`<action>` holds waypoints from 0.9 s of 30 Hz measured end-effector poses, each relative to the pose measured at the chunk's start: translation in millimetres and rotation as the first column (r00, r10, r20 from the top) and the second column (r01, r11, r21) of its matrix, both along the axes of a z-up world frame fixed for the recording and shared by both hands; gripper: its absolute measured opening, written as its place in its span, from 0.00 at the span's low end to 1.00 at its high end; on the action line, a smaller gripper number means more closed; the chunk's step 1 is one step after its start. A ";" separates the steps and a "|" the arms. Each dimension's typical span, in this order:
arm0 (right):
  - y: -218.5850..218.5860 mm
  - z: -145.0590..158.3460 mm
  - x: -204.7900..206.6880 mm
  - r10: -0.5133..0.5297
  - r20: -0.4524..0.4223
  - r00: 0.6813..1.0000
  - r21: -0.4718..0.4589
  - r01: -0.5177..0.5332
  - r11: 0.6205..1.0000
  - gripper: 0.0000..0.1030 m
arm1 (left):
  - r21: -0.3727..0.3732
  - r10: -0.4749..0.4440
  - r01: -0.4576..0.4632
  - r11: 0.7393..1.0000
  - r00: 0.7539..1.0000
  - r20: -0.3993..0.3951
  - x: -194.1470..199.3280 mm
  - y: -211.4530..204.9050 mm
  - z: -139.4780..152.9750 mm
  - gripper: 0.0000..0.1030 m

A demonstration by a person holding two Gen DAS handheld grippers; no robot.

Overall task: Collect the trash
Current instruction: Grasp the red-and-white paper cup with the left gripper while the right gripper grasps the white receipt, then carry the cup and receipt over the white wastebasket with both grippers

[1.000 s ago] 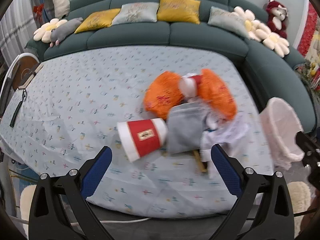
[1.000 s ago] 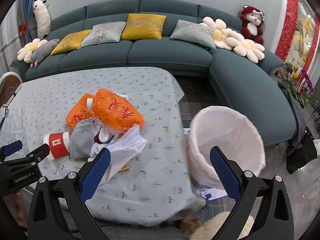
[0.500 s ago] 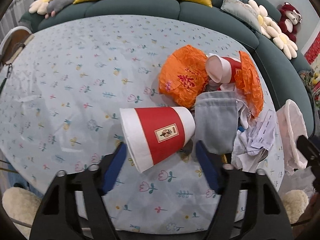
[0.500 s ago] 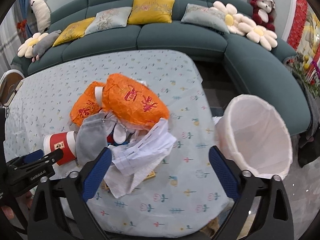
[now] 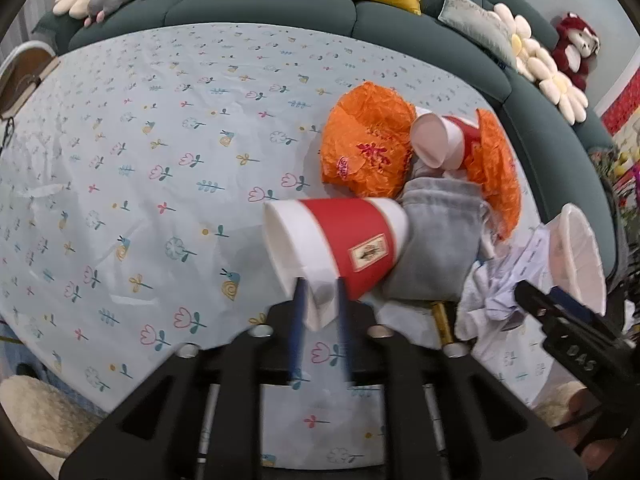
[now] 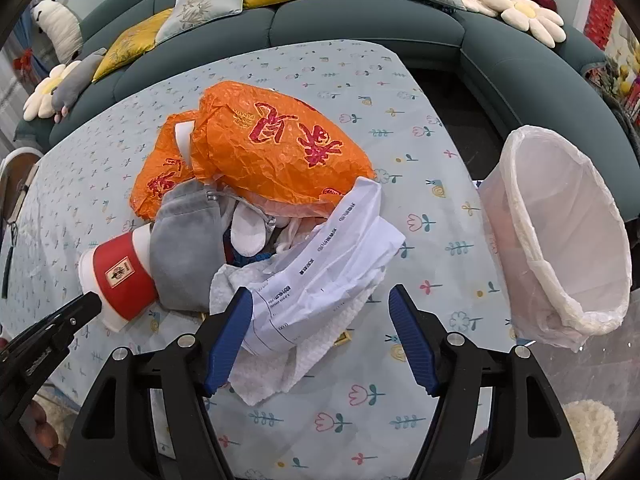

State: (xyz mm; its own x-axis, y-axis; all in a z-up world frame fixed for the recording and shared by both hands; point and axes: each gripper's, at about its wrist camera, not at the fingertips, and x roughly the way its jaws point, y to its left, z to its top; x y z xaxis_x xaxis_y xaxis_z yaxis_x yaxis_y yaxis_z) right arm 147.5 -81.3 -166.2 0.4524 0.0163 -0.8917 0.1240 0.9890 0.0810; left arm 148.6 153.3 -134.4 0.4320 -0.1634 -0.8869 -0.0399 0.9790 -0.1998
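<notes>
My left gripper (image 5: 320,304) low over table (image 5: 160,128), fingers pressed on rim of red paper cup (image 5: 340,240). Half second ago fingers were spread around cup, now closed on it. My right gripper (image 6: 320,336) spread wide, hovers over white paper (image 6: 320,268). Cup lies on side, touching grey pouch (image 5: 436,240). Lined bin (image 6: 560,232) at table's right edge.

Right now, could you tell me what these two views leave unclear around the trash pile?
- Left gripper on the red cup: left wrist view, fingers motion-blurred, so how firm the pinch is stays unclear.
- Gold item: left wrist view, mostly hidden under the grey pouch and white paper.
- Bin: right wrist view, bottom hidden by its liner.
</notes>
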 end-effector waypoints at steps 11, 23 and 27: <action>-1.5 -8.2 4.9 0.015 -0.017 1.000 0.012 -0.014 1.000 0.32 | 0.009 -0.018 0.018 1.000 1.000 -0.023 18.6 -13.5 -13.0 0.27; -9.3 31.5 -7.4 0.052 0.085 0.995 0.018 -0.054 0.998 0.14 | -0.010 -0.016 0.017 1.000 0.999 0.045 0.2 -16.4 17.8 0.03; -10.2 50.2 -14.4 0.066 0.132 0.989 0.014 -0.069 0.998 0.14 | -0.022 -0.026 0.027 0.999 0.997 0.079 -8.6 -21.5 37.1 0.03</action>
State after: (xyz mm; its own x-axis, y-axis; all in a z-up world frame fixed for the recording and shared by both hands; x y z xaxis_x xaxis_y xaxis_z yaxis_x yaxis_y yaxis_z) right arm 133.1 -91.5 -116.1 0.5626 0.0669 -0.8241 0.0439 0.9929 0.1105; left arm 140.1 131.8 -97.3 0.4954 -0.1954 -0.8464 0.0027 0.9747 -0.2234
